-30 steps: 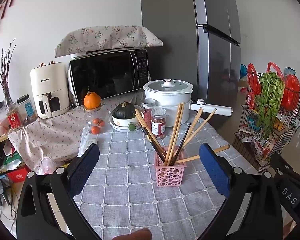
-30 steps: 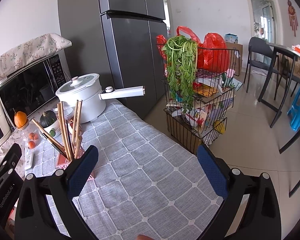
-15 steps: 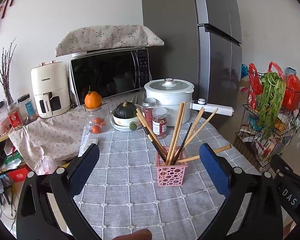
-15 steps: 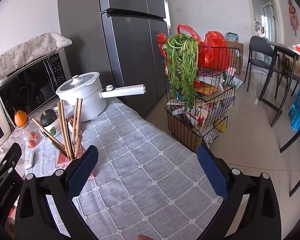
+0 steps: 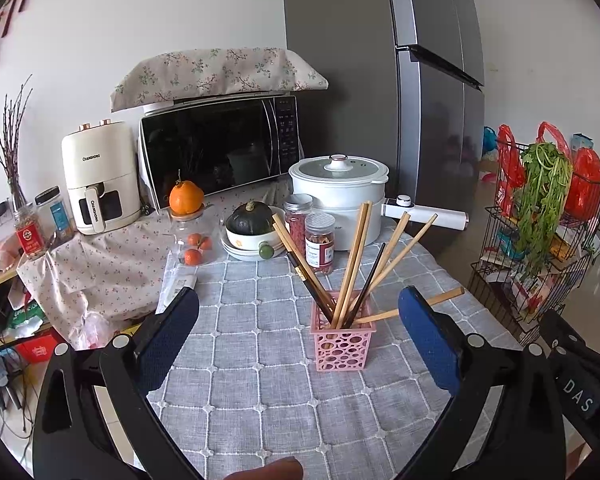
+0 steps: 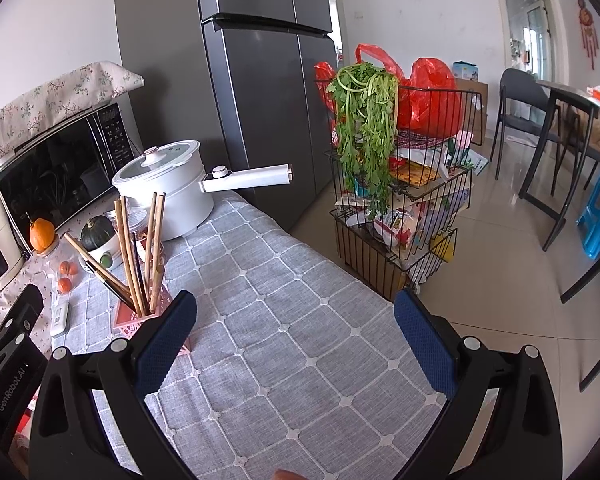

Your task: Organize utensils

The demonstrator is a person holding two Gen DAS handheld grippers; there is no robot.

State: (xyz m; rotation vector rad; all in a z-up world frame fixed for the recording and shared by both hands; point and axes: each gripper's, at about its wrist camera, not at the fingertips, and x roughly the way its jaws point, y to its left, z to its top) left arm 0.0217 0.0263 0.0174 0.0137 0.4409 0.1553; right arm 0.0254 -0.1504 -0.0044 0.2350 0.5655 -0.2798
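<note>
Both claws are up over the bench (image 5: 260, 380) and both hang released, blue pads spread wide with nothing between them. The left claw (image 5: 298, 332) looks straight at the pink basket (image 5: 342, 346), which stands upright on the grey checked cloth, framed between the two fingers but apart from them. Out of it fan the chopsticks (image 5: 354, 264), mostly pale wood with a couple of dark ones, leaning left, right and upward; one lies low, its tip running out to the right behind the right-hand pad. Behind the basket stand two red-filled jars (image 5: 320, 242), a dark green squash in a white bowl (image 5: 252, 226) and a white pot (image 5: 340, 194) with a long handle pointing right. The right claw (image 6: 296, 328) faces the cloth's far edge and the floor beyond, with the same basket (image 6: 134, 314) just left of and partly hidden by its left finger (image 6: 166, 338). A wire rack (image 6: 404, 216) draped with greens stands off the bench, beside the dark fridge (image 6: 244, 80).
</note>
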